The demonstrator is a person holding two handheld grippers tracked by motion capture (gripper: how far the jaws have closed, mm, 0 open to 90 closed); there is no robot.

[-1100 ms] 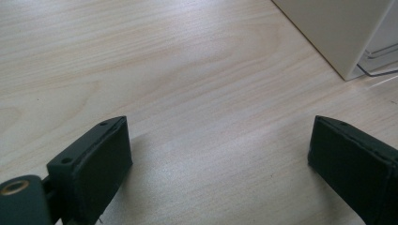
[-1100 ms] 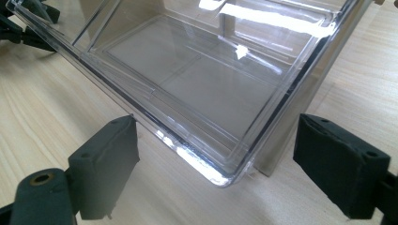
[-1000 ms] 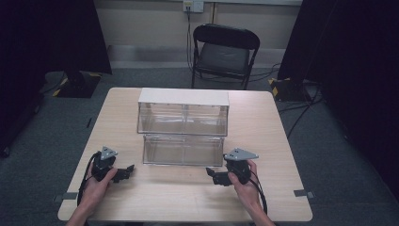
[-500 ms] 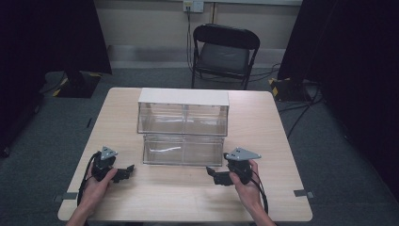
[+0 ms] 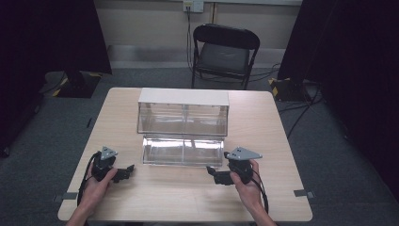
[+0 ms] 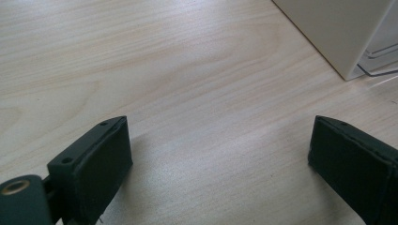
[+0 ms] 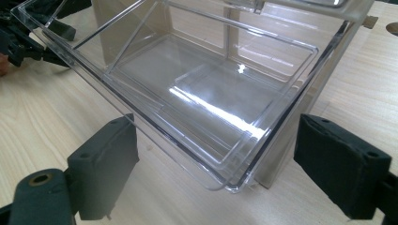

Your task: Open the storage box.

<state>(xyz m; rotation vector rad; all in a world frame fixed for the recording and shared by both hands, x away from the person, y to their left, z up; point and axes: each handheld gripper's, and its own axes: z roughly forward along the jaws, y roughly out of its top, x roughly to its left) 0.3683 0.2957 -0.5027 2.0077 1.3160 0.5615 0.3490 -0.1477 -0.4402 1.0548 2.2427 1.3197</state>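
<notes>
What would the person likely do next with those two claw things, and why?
Probably ease the right gripper forward to the pulled-out clear drawer. Its jaws stand open, and the drawer's near corner lies just ahead between them. The drawer looks empty and juts from the white-topped cabinet. The left gripper, also open, faces bare table.
</notes>
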